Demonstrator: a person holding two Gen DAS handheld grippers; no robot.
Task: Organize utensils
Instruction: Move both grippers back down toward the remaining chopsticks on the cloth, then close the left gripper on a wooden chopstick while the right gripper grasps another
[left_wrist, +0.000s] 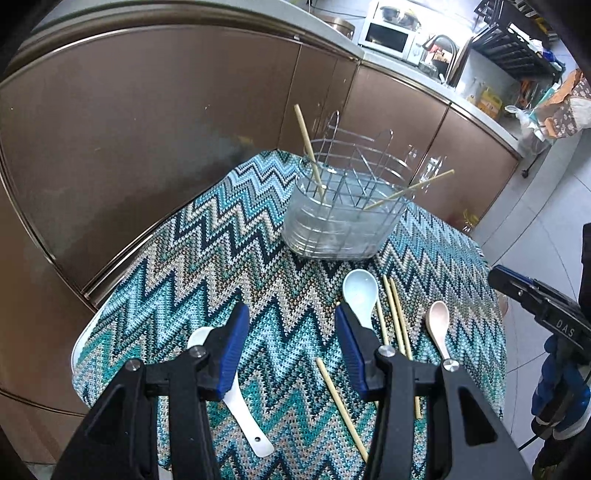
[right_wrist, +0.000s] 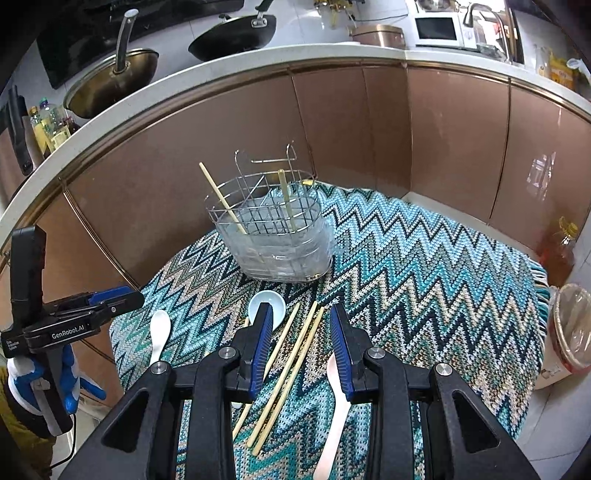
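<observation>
A wire utensil caddy (left_wrist: 347, 210) in a clear tray stands at the far side of the zigzag cloth (left_wrist: 207, 266), with two chopsticks (left_wrist: 308, 147) leaning in it; it also shows in the right wrist view (right_wrist: 277, 232). On the cloth lie a pale blue spoon (left_wrist: 360, 291), a white spoon (left_wrist: 243, 413), a pinkish spoon (left_wrist: 437, 325) and several loose chopsticks (left_wrist: 397, 317). My left gripper (left_wrist: 291, 347) is open above the cloth, empty. My right gripper (right_wrist: 301, 347) is open and empty over the loose chopsticks (right_wrist: 291, 365), with the pinkish spoon (right_wrist: 334, 417) under its right finger.
Brown cabinet doors (left_wrist: 147, 129) curve close behind the table. A counter carries a microwave (left_wrist: 388, 35) and pans (right_wrist: 110, 81). An oil bottle (right_wrist: 559, 247) and a lined bin (right_wrist: 569, 332) stand on the floor at the right.
</observation>
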